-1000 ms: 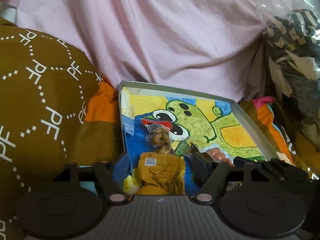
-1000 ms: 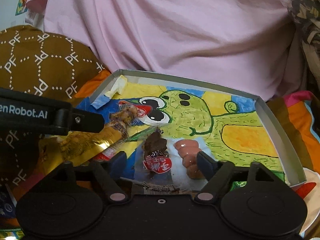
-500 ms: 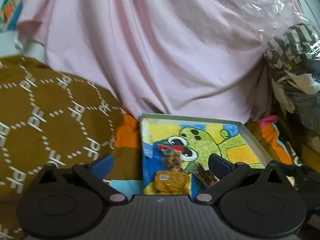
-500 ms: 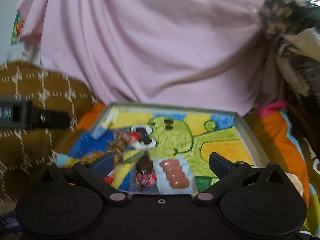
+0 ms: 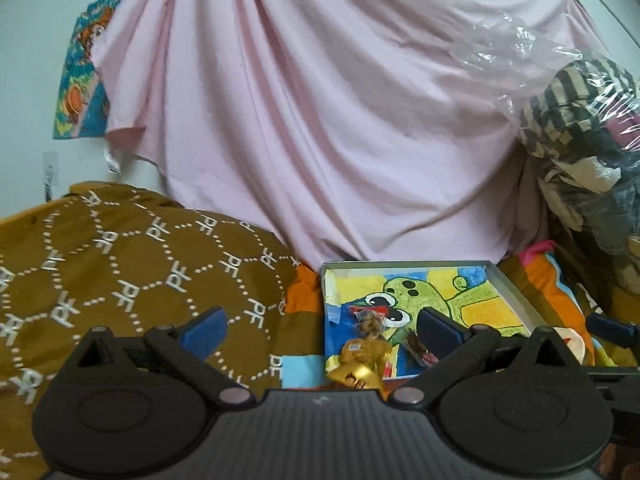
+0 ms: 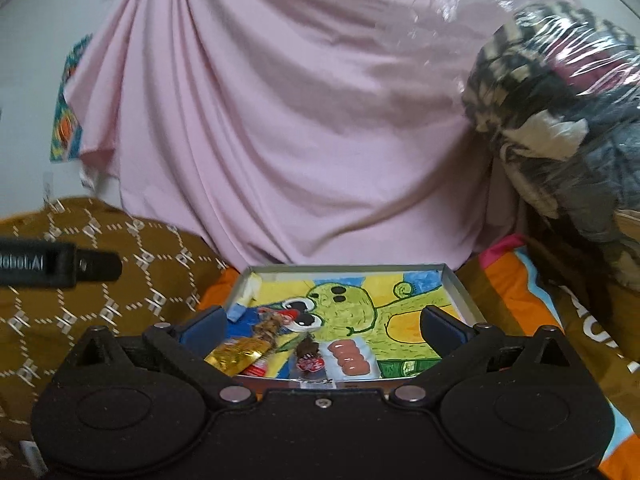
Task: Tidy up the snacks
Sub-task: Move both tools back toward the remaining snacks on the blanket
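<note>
Both the left gripper [image 5: 320, 330] and right gripper [image 6: 322, 326] hang spread and empty. The snacks [image 6: 288, 350] lie in the tray [image 6: 456, 286] at its six o'clock edge. Placing looks finished; next probably calls for fetching another.

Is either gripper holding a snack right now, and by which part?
No. The left gripper and right gripper are both open and empty.

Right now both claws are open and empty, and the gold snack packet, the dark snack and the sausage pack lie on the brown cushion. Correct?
Not quite. The right wrist view shows the gold snack packet, dark snack and sausage pack lying in the frog-picture tray, not on the brown cushion. Both claws are open and empty.
</note>
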Tool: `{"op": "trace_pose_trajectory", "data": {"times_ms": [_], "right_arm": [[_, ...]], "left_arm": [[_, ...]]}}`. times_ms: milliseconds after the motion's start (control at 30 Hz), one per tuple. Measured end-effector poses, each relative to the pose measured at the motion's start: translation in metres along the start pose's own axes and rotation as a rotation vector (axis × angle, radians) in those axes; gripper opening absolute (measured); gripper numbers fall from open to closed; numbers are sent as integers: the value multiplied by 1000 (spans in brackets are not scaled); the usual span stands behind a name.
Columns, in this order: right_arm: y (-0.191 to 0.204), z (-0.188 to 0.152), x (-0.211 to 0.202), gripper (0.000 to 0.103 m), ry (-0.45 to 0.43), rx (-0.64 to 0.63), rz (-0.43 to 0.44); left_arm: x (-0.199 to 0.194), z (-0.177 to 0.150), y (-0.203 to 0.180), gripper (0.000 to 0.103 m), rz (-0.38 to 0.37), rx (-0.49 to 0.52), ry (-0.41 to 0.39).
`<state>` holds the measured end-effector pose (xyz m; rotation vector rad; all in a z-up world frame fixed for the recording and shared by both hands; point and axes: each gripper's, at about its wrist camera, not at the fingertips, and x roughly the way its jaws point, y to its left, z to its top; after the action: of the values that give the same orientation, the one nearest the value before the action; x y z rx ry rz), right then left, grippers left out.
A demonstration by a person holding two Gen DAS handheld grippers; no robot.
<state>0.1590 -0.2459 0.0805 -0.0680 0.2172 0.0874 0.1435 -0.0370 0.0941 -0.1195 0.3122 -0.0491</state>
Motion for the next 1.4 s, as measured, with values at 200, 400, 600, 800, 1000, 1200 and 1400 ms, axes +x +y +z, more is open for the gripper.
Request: {"op": "trace_pose_trajectory", "data": {"times_ms": [200, 400, 600, 800, 1000, 1200, 1400], "right_arm": [[-5, 1, -54, 102, -66, 39, 2], [-5, -9, -95, 102, -65, 36, -1], [3, -23, -133, 102, -38, 50, 14], [14, -39, -148, 102, 29, 18, 31], [21, -56, -141, 102, 210, 39, 38], [28, -73, -133, 102, 320, 34, 60], [26, -76, -130, 102, 344, 49, 56]], "left_arm": [[-46, 0, 7, 103, 24, -15, -31], [-80, -22, 19, 103, 101, -26, 29], [-101, -47, 25, 103, 126, 12, 93], [-112, -75, 27, 103, 105, 46, 218], [-113, -88, 28, 103, 100, 58, 290], [-110, -94, 26, 103, 97, 70, 334], [-107, -96, 24, 103, 99, 79, 346]]}}
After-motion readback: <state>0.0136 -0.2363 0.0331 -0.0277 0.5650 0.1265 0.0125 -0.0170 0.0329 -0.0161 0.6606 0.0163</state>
